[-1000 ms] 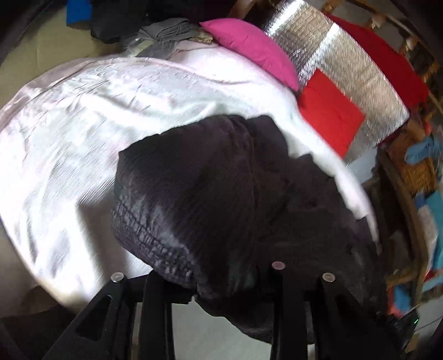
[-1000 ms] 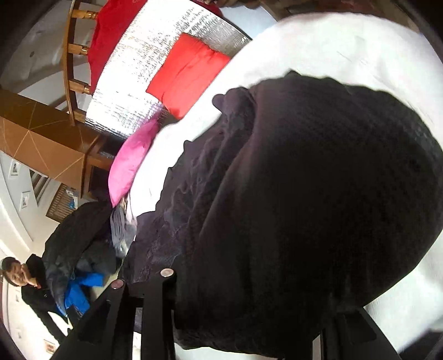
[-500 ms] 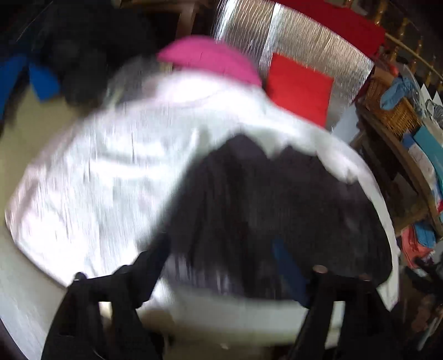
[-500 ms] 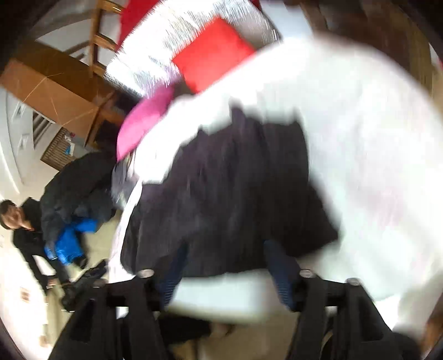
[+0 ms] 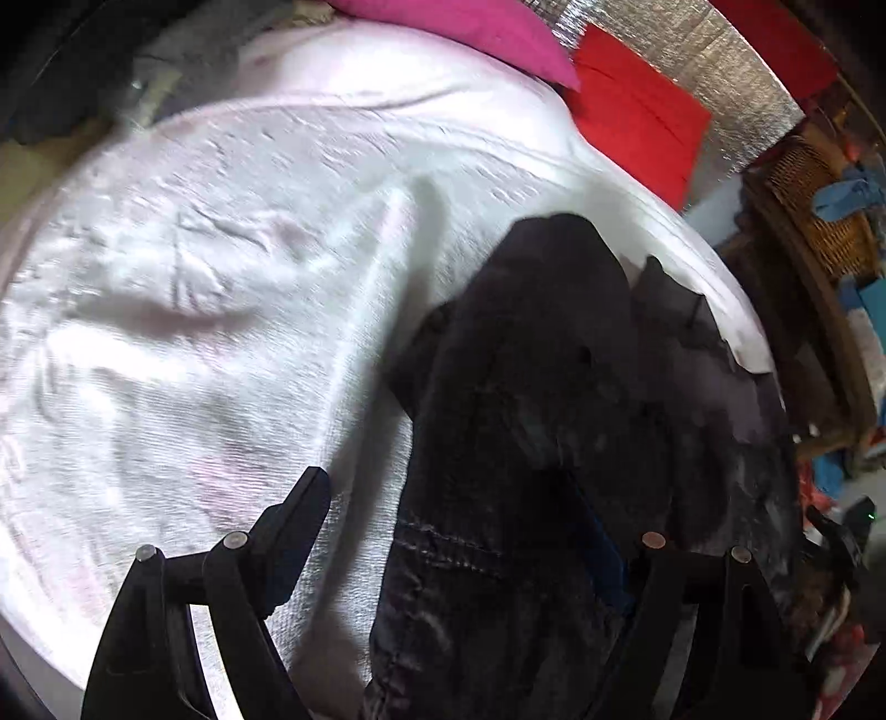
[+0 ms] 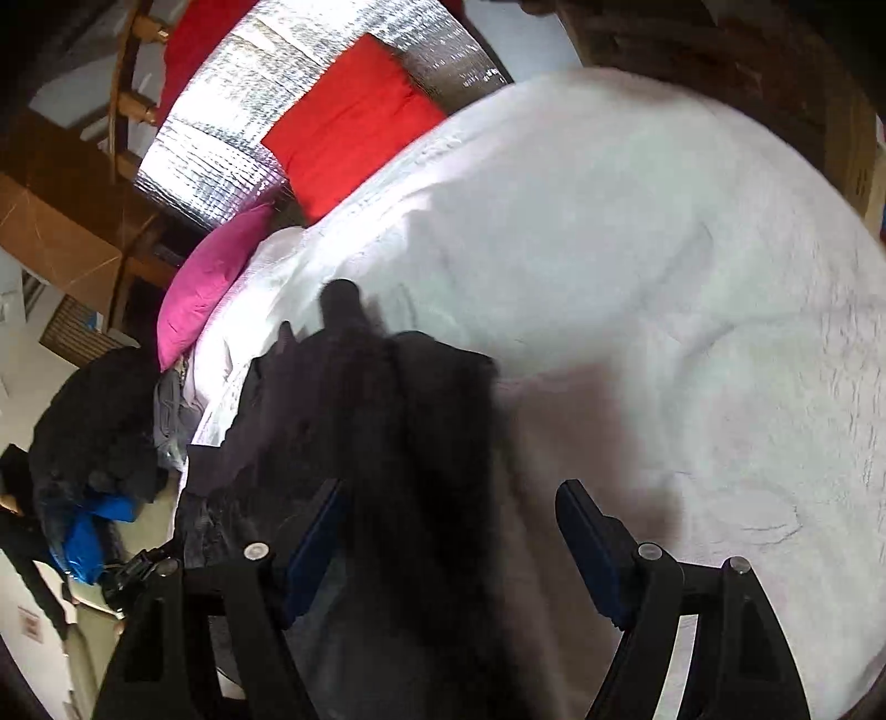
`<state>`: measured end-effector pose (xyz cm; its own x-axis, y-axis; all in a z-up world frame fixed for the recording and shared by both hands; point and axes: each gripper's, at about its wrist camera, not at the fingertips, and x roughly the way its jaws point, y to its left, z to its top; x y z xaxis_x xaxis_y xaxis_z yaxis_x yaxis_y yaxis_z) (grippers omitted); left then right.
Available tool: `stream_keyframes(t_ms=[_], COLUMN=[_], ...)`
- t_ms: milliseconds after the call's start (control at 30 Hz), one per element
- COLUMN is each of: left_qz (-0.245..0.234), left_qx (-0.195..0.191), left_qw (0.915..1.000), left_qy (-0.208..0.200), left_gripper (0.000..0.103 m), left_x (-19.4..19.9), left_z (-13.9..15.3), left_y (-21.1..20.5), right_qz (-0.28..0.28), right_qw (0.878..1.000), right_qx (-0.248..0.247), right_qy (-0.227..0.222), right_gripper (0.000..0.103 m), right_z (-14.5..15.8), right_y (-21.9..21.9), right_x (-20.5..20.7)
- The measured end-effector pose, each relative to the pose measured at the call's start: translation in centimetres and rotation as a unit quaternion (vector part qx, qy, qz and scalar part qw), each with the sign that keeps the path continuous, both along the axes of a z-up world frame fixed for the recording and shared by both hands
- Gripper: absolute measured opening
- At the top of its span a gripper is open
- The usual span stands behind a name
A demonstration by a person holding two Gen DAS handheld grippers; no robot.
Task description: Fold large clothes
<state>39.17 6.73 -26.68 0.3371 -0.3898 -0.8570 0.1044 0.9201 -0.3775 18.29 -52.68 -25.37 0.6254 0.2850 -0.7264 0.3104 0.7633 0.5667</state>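
A dark, black garment (image 5: pixel 554 399) lies bunched on the white bedspread (image 5: pixel 221 277). In the left wrist view my left gripper (image 5: pixel 459 526) is open; the garment lies between its fingers and over the right one. In the right wrist view the same garment (image 6: pixel 376 432) lies in a long heap on the white bedspread (image 6: pixel 637 277), running between the fingers of my open right gripper (image 6: pixel 448 526). Neither gripper clamps the cloth.
A pink pillow (image 5: pixel 459 27), a red cushion (image 5: pixel 637 111) and a silver quilted panel (image 5: pixel 692 50) lie at the bed's head. A wicker basket (image 5: pixel 819 210) stands at the right. A pile of dark and blue clothes (image 6: pixel 88 459) lies beside the bed.
Both grippers have opened and let go of the dark garment. It has dropped from being held up close to the cameras onto the bedspread. Both cameras have swung.
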Motion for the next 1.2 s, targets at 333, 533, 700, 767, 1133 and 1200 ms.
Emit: stream_keyframes(t_ms=[333,533,700,767,1133,1200], left_qz=[-0.108,-0.113,-0.099,-0.093,-0.059,-0.052], left_qx=[-0.102,-0.135,-0.153,-0.144,-0.130,-0.133], left_qw=[0.9875,0.9823,0.9815,0.9837,0.9898,0.9898], left_qy=[0.052,0.064,0.060,0.054,0.009,-0.003], left_gripper=[0.090,0.094,0.094,0.088,0.042,0.036], left_x=[0.0,0.1,0.0,0.0,1.2,2.1], left_z=[-1.9,-2.2,-3.0,-3.2,-1.8,-1.3], left_y=[-2.7,-3.7,-2.0,-1.1,-2.8,-3.5], right_qz=[0.033,0.079,0.125,0.130,0.083,0.065], right_qw=[0.992,0.985,0.988,0.989,0.995,0.995], right_qx=[0.121,0.155,0.083,0.063,-0.057,-0.061], right_qy=[-0.005,-0.019,-0.016,-0.019,-0.022,-0.039], right_gripper=[0.082,0.087,0.087,0.087,0.035,0.033], right_z=[-4.4,-5.4,-3.4,-3.4,-1.0,-0.1], right_y=[-0.5,1.5,5.2,6.2,8.7,8.6], right_x=[2.9,5.3,6.7,7.1,8.0,8.6])
